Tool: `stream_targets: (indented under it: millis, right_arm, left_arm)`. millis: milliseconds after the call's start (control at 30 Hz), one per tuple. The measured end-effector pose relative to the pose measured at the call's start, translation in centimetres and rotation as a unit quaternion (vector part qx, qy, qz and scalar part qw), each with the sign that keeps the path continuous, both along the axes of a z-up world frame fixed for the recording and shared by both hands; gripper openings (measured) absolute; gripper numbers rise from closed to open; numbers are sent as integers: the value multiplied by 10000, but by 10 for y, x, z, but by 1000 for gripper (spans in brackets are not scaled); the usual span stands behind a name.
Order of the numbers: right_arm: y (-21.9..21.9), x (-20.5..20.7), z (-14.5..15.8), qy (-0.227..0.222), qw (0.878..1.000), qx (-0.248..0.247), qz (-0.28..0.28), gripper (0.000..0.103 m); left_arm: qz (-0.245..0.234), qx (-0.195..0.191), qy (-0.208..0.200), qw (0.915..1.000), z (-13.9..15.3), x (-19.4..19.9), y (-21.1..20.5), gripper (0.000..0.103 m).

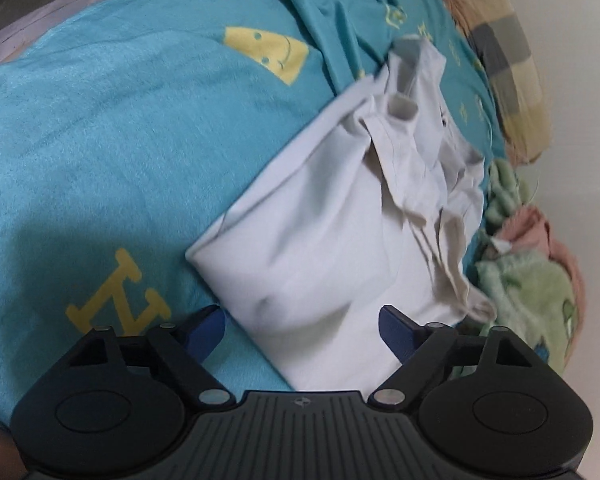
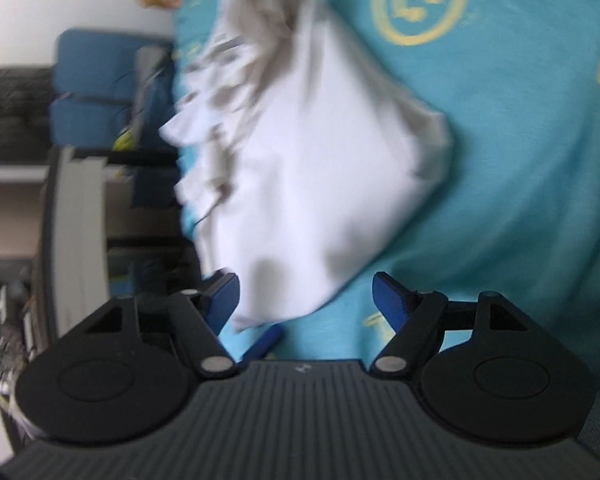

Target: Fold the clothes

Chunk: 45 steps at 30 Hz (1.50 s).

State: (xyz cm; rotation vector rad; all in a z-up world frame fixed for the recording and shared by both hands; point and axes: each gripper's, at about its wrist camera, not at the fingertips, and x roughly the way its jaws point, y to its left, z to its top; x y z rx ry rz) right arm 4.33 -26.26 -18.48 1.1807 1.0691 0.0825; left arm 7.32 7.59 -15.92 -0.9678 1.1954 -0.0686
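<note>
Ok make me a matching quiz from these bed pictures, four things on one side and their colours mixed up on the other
Things:
1. bedsheet
2. folded garment
3. fuzzy blanket
4. gripper fingers

Colours:
A. dark blue
B. white
C. teal with yellow prints
D. pale green

Pairs: 1-C, 2-B, 3-D, 4-A

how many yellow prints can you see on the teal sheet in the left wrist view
2 clear ones: a smiley-faced shape on the teal sheet upper middle, a letter-like mark lower left. Smaller prints near the top right are too blurred to count.
</note>
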Motion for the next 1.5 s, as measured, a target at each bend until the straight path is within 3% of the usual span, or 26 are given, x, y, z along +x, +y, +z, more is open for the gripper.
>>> stream_targets:
  millis: [67,100,167,233,333,533,633,833,1067,1233,1367,1500]
  right_arm:
    - [-6,-1,-5,99,9993,-122,-333,74]
    - [-15,3,-8,115,9984,-259,-488,65]
    - [-15,3,-10,138,9969,-423,-657,52]
    - [-14,5,-12,142,9954,-603,-725,28]
    - [-13,7,-12,33,9943,-726,-775,17]
    - [-18,3,9,-570,9917,-796,-837,12]
    - [-22,0,26,-800,9891,-806,-934,11]
    - [-21,-27,76,-1317,9828,-937,-898,11]
    - [-20,-91,125,-1479,9785,-1213,-766,11]
    - [-19,-141,140,-1503,9793,-1142,-727,11]
    - [-22,-143,146,-1437,9814,-1036,-744,11]
    - [-28,-99,147,-1432,9812,-1027,-787,11]
  left_arm:
    - [157,21,-55,9999,0,2,2,70]
    - [187,33,-90,9998,0,3,3,68]
    - [217,123,-111,9996,-1,5,3,54]
    - [282,149,-130,9994,-1,5,4,45]
    - [264,220,-275,9990,2,4,5,26]
    - [182,255,-902,9954,32,-2,3,15]
    - [96,11,-1208,9926,58,-9,5,13]
    - [-39,-51,-1548,9879,119,-39,7,11]
    - [-209,30,-1112,9936,170,-118,15,11]
    - [-292,90,-1060,9939,190,-163,22,11]
    - [-251,44,-986,9948,195,-146,20,11]
    - [-122,73,-1006,9948,196,-100,11,12]
